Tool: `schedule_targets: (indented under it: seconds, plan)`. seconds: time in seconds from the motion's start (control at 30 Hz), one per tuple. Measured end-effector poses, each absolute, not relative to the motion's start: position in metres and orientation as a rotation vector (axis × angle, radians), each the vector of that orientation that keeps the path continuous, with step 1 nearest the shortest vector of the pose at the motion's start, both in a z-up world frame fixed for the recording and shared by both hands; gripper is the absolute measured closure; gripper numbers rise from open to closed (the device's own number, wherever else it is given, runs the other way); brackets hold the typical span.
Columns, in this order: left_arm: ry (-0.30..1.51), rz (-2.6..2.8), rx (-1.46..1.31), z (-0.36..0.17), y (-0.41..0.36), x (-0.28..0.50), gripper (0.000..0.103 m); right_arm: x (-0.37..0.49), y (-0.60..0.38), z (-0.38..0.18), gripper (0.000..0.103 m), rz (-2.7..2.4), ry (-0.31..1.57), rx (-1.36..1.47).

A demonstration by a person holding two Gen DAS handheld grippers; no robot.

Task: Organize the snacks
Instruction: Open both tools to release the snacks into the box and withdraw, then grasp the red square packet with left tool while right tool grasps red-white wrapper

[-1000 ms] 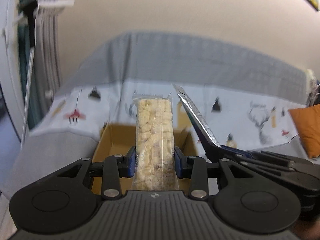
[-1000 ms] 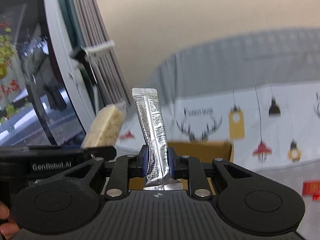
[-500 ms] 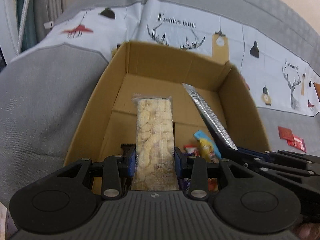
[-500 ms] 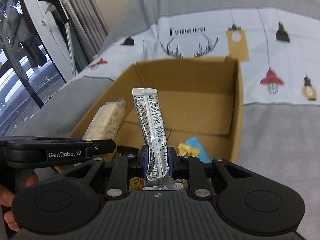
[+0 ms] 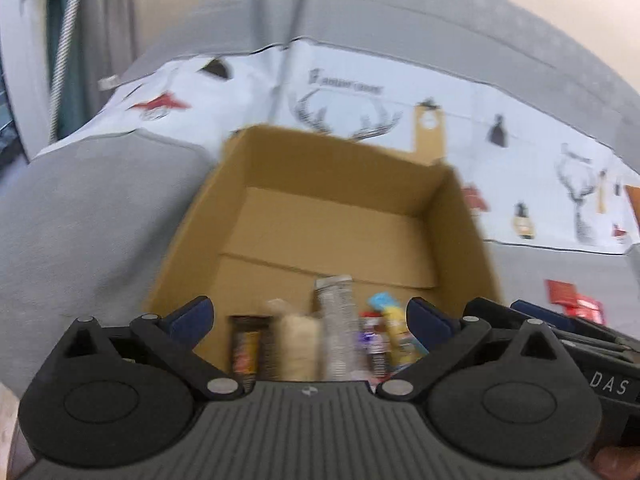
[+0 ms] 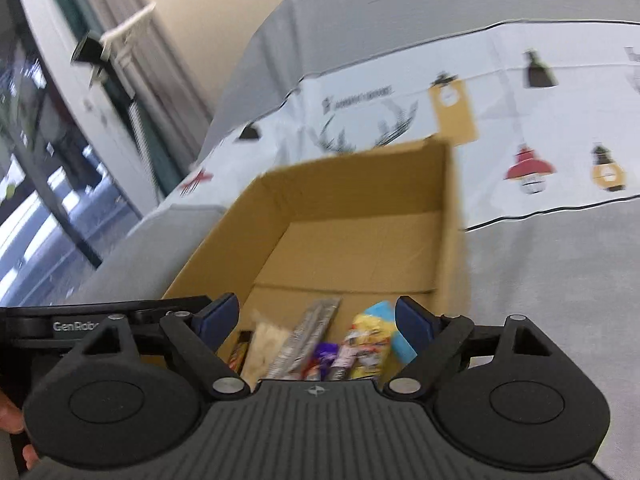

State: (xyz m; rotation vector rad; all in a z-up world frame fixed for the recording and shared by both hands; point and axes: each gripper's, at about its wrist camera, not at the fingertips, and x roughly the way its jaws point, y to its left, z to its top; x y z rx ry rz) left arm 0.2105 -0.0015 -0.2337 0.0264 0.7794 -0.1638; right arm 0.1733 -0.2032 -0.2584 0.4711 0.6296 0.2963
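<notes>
A grey sofa (image 5: 80,240) fills most of both views, with a white printed cloth (image 5: 248,92) of antlers and lamps draped across the upper half. A window (image 6: 36,184) and curtain take the upper left of the right wrist view.

In the middle of each frame sits an open cardboard box (image 5: 340,184), its far half bare. The snacks lie in a blurred row at its near end, low in the frame: a pale puffed bar (image 5: 298,344), a silver sachet (image 5: 336,320), a dark wrapper (image 5: 244,348), and a yellow-and-blue packet (image 6: 380,332) with purple ones beside it.

The left tool (image 5: 310,316) is opening, its jaws wide, gripping nothing; the snacks show below between them. The right tool (image 6: 316,316) is opening too, also wide and free of any packet.

At the right edge of the left view, red packets (image 5: 572,300) lie on the sofa outside the box.
</notes>
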Motion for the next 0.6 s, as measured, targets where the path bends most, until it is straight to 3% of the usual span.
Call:
schedule_targets:
  seconds: [0.43, 0.6]
  plan:
    - [0.795, -0.543, 0.136, -0.264, -0.214, 0.217, 0.0, 0.11, -0.404, -0.283, 0.012, -0.073, 0.479, 0.658]
    - [0.761, -0.656, 0.293, -0.301, -0.311, 0.241, 0.0, 0.113, -0.497, -0.304, 0.012, -0.24, 0.451, 0.56]
